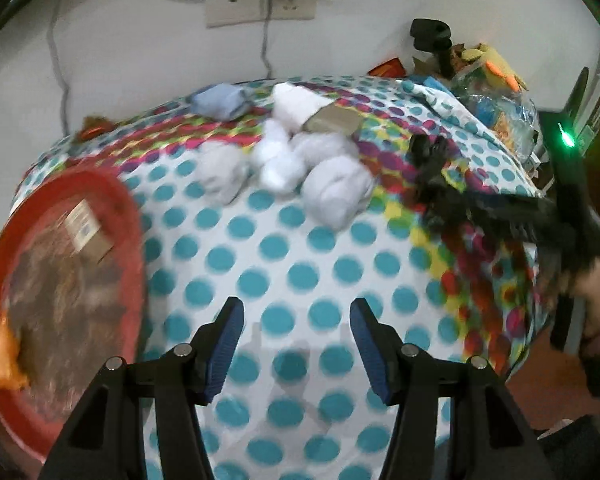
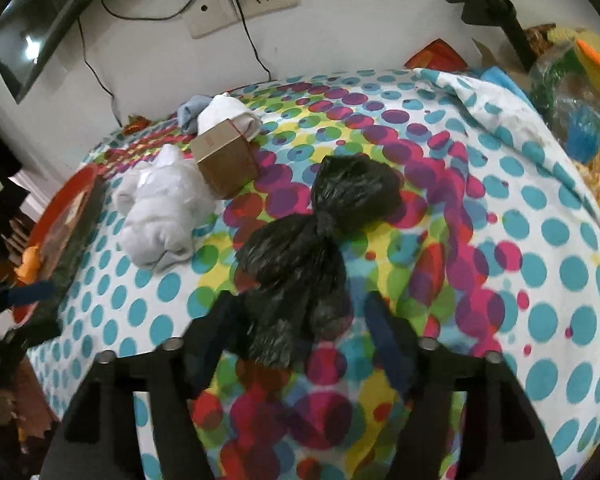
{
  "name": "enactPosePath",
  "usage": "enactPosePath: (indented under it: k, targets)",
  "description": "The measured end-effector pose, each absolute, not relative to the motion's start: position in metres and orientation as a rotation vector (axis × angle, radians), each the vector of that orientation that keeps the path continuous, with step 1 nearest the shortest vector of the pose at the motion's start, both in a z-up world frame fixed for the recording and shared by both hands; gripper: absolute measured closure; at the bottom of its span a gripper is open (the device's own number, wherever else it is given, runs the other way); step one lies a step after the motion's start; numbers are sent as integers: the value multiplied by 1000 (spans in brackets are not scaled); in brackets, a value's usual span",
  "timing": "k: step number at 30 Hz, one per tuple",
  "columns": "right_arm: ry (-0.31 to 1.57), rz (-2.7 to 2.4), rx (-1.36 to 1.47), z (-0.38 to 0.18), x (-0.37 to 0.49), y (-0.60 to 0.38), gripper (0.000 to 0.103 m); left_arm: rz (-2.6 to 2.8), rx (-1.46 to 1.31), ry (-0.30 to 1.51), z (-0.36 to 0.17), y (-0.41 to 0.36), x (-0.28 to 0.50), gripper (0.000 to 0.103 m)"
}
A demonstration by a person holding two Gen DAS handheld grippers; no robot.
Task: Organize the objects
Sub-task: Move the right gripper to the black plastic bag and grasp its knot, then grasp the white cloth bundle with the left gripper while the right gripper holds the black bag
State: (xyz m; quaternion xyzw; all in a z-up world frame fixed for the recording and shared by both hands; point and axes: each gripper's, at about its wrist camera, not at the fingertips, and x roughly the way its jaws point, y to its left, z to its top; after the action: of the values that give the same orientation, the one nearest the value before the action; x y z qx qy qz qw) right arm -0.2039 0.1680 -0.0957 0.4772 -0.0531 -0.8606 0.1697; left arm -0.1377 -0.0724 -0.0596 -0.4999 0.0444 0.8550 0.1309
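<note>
The black plastic bag (image 2: 320, 240) lies on the dotted cloth (image 2: 540, 240) that covers the surface, knotted at its waist into two lobes. Its long axis runs from the near left to the far right in the right wrist view — the rounder lobe points toward the wall, the ragged end toward the camera. That ragged end sits between the fingers of the right gripper (image 2: 300, 344), which stand apart and do not press on it; whether the left finger brushes the plastic is unclear.

The left gripper (image 1: 296, 344) hangs over bare dotted cloth with its blue-padded fingers spread and nothing between them. Just to its left is the rim of a red basin (image 1: 132, 216) with a small box and an orange toy inside. Beyond lie a cluster of rolled white socks (image 1: 332, 188), a cardboard box (image 2: 226, 160) and a blue sock (image 1: 220, 100) near the wall — open cloth separates them from both grippers. At the far right, the cloth's edge folds up against a heap of bagged toys (image 2: 580, 120).
</note>
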Motion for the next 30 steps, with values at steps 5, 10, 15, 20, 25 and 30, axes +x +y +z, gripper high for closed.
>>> enactPosePath:
  k: [5, 10, 15, 20, 25, 30]
  targets:
    - [-226, -2432, 1333, -94, -195, 176, 35, 2397, -1475, 197, -71, -47, -174, 46]
    - [-326, -2492, 1261, -87, -210, 184, 30, 2390, -1502, 196, -76, -33, -201, 46]
    - [-320, -2523, 1304, -96, -236, 175, 30, 2400, -1532, 206, -83, -24, -218, 46]
    - [-191, -2557, 1295, -101, -248, 163, 32, 2369, -1543, 138, -87, -19, -231, 46]
    - [-83, -2538, 1250, -103, -252, 161, 62, 2382, -1566, 194, -92, -11, -239, 46]
    - [-9, -2532, 1235, -103, -254, 163, 64, 2393, -1584, 175, -97, -10, -243, 45]
